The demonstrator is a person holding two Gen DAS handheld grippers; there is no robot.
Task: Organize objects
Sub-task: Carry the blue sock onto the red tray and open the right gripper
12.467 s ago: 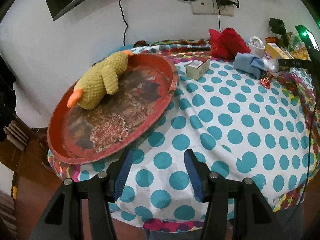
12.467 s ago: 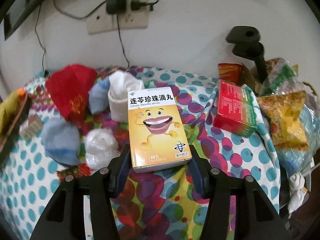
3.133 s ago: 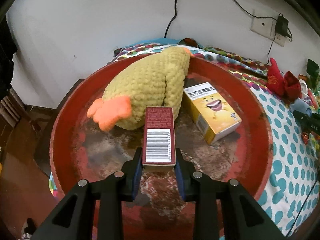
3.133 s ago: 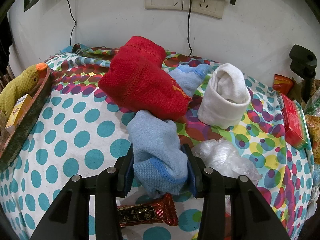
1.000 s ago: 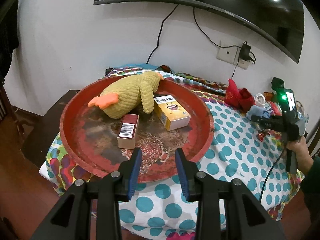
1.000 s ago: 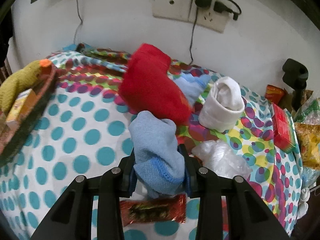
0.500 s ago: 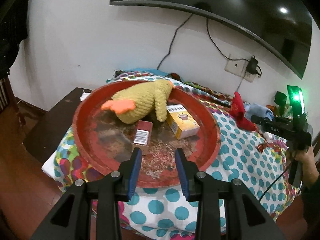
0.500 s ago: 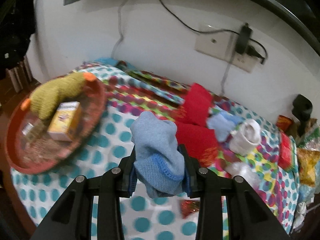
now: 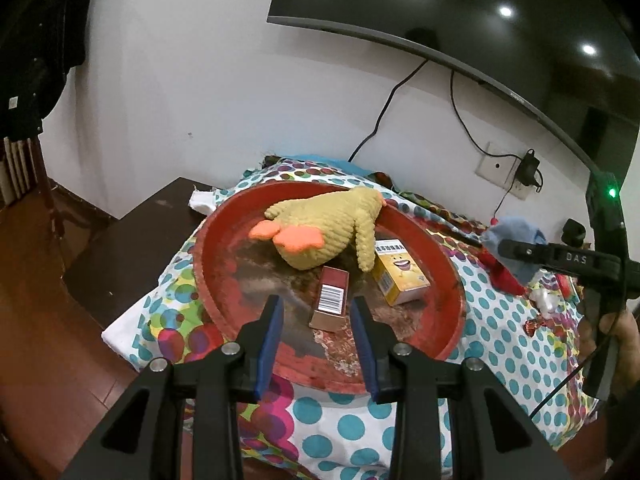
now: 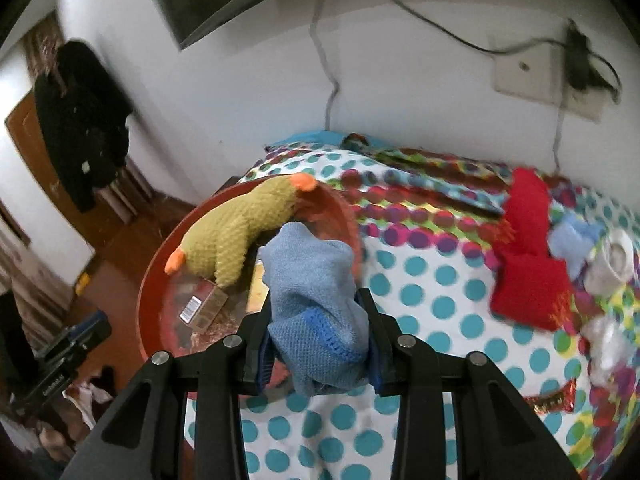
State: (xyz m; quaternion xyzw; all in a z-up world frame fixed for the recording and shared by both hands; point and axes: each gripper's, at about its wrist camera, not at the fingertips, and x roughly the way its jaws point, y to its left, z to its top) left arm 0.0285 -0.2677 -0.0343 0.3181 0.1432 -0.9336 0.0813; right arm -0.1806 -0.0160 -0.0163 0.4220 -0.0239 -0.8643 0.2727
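In the left wrist view, the left tongs (image 9: pixel 316 336) are seen at the lower middle of the frame, spread and empty, with nothing pinched between the blue pads. Just above them the red tray (image 9: pixel 212 280) is shown on the dotted cloth of the bench (image 9: pixel 500 340), and in it lie the yellow plush duck (image 9: pixel 328 220), the dark red box (image 9: pixel 330 302) and, to its right, the yellow box (image 9: pixel 398 278). At the right edge of that frame the right tongs are seen from the side with the blue cloth (image 9: pixel 514 240) carried at their tip. In the right wrist view, the blue cloth (image 10: pixel 316 308) is held at the middle of the frame, pinched by the right tongs (image 10: pixel 318 346) near its darker knitted hem, while its upper folds stand up in front of the tray (image 10: pixel 148 304). The cloth is judged to be light, soft and limp, so it is likely to sag and unfold when let go; a grip across the bunched, thicker hem is judged the surest. At the right of the frame, the red cloth (image 10: pixel 528 256), a second blue piece (image 10: pixel 572 240) and a white roll (image 10: pixel 612 268) are left on the bench, blurred.
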